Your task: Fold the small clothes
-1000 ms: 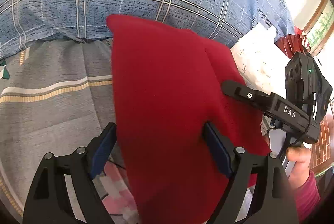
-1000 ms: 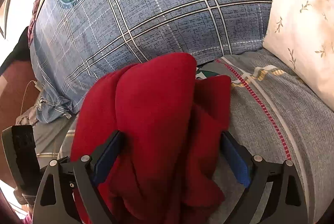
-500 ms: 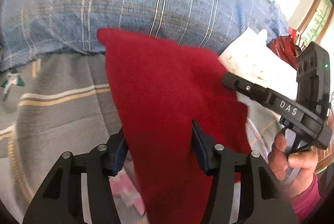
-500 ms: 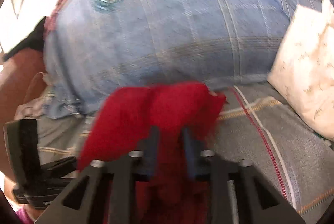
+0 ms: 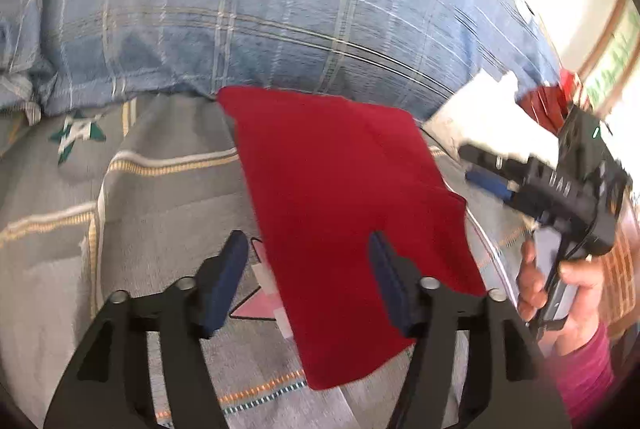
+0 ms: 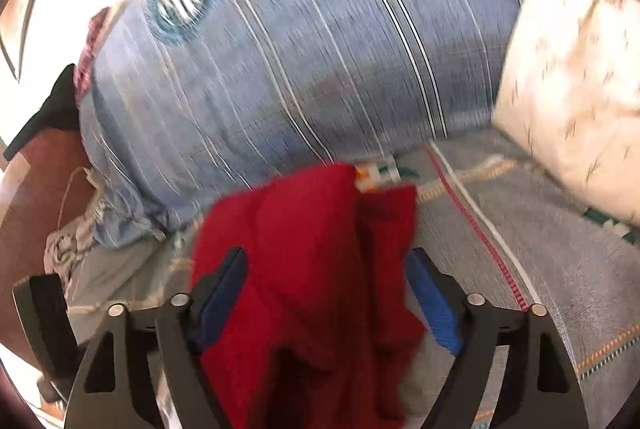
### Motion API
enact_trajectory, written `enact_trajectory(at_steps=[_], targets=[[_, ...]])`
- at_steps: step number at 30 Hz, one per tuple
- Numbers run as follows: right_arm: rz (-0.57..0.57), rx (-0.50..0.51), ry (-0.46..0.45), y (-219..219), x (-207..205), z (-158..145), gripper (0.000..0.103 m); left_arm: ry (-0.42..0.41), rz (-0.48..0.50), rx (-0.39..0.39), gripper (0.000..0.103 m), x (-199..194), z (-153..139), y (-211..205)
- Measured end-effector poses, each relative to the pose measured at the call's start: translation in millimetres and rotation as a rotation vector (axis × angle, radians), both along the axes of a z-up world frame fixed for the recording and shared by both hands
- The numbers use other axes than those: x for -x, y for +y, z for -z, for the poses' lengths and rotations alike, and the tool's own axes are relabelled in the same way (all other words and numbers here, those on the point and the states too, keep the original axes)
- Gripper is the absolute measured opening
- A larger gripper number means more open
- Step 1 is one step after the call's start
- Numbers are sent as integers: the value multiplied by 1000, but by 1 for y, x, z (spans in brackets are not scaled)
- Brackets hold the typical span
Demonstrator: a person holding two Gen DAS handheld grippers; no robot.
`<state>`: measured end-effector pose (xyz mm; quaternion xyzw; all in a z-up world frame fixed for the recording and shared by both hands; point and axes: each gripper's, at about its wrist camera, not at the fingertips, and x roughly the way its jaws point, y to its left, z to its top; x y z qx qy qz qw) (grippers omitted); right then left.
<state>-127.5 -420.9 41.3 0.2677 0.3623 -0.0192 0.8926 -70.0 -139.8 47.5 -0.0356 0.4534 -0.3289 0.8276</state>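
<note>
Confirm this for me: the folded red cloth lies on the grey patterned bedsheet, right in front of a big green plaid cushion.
One detail is off: the big plaid cushion is blue, not green, as the left wrist view shows. The rest stands: the folded red cloth lies on the grey patterned bedsheet right in front of it.

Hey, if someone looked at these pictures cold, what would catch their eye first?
The bright red cloth, lying in the middle of the grey patterned bedspread. Behind it bulges a big blue plaid pillow, with a white flowered pillow off to the right.
</note>
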Motion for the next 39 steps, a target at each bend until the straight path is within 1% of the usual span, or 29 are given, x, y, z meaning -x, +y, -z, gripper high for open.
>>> enact_trajectory(at_steps=[1, 3, 5, 6, 7, 8, 9, 10, 12, 14, 15, 16, 17, 18, 19, 21, 22, 24, 27, 29, 31, 32, 33, 34, 35, 36, 37, 39], targets=[[-4, -8, 18, -4, -3, 8, 85, 14, -17, 2, 72, -4, 6, 0], [-29, -42, 35, -11, -8, 24, 87, 36, -32, 0, 78, -8, 17, 1], [-56, -92, 45, -14, -16, 37, 88, 63, -33, -11, 79, -12, 30, -2], [-67, -113, 44, -14, -18, 42, 88, 77, -30, -2, 83, -14, 36, -4], [-92, -147, 33, -13, -21, 46, 88, 89, -25, 17, 84, -16, 40, -6], [-113, -171, 21, -12, -22, 46, 90, 97, -19, 26, 84, -17, 43, -9], [-134, -187, 10, -10, -25, 47, 95, 101, -11, 30, 84, -18, 45, -13], [-143, -185, 4, -7, -26, 47, 97, 103, 0, 32, 84, -19, 47, -17], [-161, -138, 13, 1, -35, 49, 96, 104, 26, 33, 84, -20, 51, -27], [-164, -91, 36, 9, -41, 51, 89, 97, 48, 36, 84, -19, 52, -35], [-172, -60, 28, 14, -41, 48, 72, 91, 58, 37, 81, -19, 51, -38], [-178, -36, 26, 18, -40, 44, 64, 93, 68, 37, 76, -18, 50, -41], [-177, -8, 22, 22, -38, 38, 59, 89, 61, 30, 73, -18, 47, -42], [-175, 7, 18, 25, -34, 32, 51, 86, 59, 31, 67, -17, 44, -42], [-173, 5, 9, 26, -31, 25, 45, 83, 63, 33, 60, -15, 38, -40], [-174, -9, -7, 32, -23, 10, 43, 89, 72, 53, 56, -11, 25, -34], [-182, -12, -16, 38, -18, 1, 43, 86, 72, 64, 56, -7, 17, -28], [-196, -4, -33, 52, -8, -14, 43, 61, 74, 61, 56, 2, 1, -19], [-225, -25, -25, 73, 6, -26, 43, 36, 72, 19, 56, 20, -17, 2], [-246, -42, -18, 89, 15, -26, 43, 33, 68, -1, 57, 31, -22, 20], [-263, -81, -10, 99, 19, -17, 48, 34, 56, -32, 57, 40, -17, 38], [-264, -89, 12, 106, 18, -7, 52, 31, 47, -45, 58, 41, -12, 44], [-253, -66, 32, 109, 17, 0, 56, 28, 35, -67, 58, 43, -4, 50], [-230, -4, 64, 113, 16, 6, 56, 32, 21, -92, 59, 43, 4, 54], [-182, 106, 97, 116, 18, 9, 55, 50, -5, -131, 61, 41, 17, 56], [-152, 161, 107, 117, 21, 6, 55, 70, -16, -144, 65, 41, 27, 61], [-138, 183, 98, 117, 27, 1, 55, 85, -28, -140, 69, 40, 34, 63], [-185, 157, 34, 123, 42, -18, 54, 74, -58, -108, 73, 41, 36, 70]])
